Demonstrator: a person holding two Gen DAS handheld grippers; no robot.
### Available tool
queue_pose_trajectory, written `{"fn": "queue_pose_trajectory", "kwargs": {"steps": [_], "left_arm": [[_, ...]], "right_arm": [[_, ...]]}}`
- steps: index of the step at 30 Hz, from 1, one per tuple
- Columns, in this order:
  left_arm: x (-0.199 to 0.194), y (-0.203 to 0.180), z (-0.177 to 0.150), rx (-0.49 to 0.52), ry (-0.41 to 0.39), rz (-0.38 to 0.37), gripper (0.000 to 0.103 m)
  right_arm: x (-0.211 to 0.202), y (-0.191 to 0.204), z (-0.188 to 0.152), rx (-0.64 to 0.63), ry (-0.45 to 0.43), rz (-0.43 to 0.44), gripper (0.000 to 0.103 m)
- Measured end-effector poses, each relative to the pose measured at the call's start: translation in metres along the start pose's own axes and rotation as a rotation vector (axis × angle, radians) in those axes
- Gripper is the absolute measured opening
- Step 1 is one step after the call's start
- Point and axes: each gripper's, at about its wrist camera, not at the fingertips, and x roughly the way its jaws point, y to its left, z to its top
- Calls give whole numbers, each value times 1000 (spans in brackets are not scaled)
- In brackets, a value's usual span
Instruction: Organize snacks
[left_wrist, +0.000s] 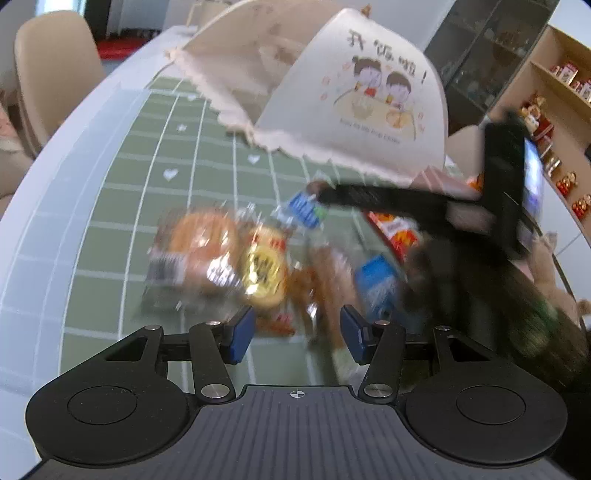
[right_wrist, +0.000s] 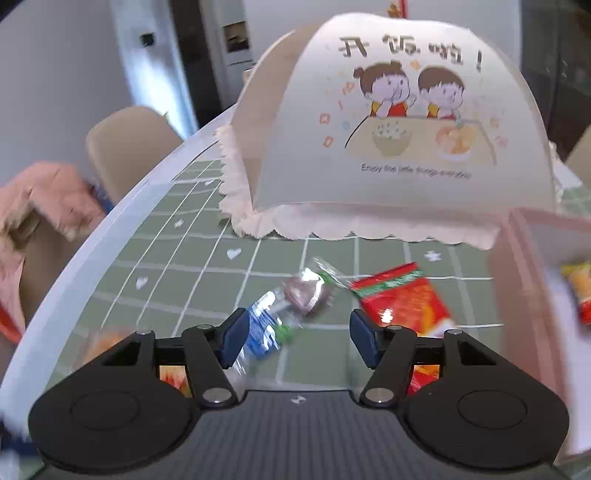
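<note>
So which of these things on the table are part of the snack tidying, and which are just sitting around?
Part of the job:
- red snack packet
- blue-and-white wrapped snack
- clear-wrapped brownish sweet
- bread bun in clear wrap
- pink box with a packet already inside
- left tool and right tool, both open

Just lying about:
- food cover
- beige chair
- pink cloth

Glossy plastic snack wrappers (right_wrist: 402, 302) lie beside a matt cloth food cover (right_wrist: 388, 147).
</note>
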Motion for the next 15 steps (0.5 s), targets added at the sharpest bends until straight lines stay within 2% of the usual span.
{"fn": "queue_pose_trajectory", "kwargs": {"steps": [2, 6, 7, 8, 10, 12, 15], "left_arm": [[-1, 5, -6, 0, 16, 4, 56], [-1, 14, -14, -11, 37, 0, 56], [-1, 15, -15, -15, 38, 0, 56], [-1, 15, -15, -19, 39, -1, 56], [1, 15, -14, -25, 36, -4, 56], [3, 13, -11, -22, 29, -5, 56], [8, 5, -6, -13, 16, -11, 56]], "right_arm": [[18, 10, -2, 12, -11, -15, 63], [48, 25, 1, -5, 20, -50, 63], [51, 24, 1, -25, 24, -51, 58], [51, 27, 2, -65, 37, -64, 39], [45, 24, 0, -99, 64, -59, 35], [30, 9, -2, -74, 80, -19, 35], [-11, -16, -8, -72, 46, -11, 34]]}}
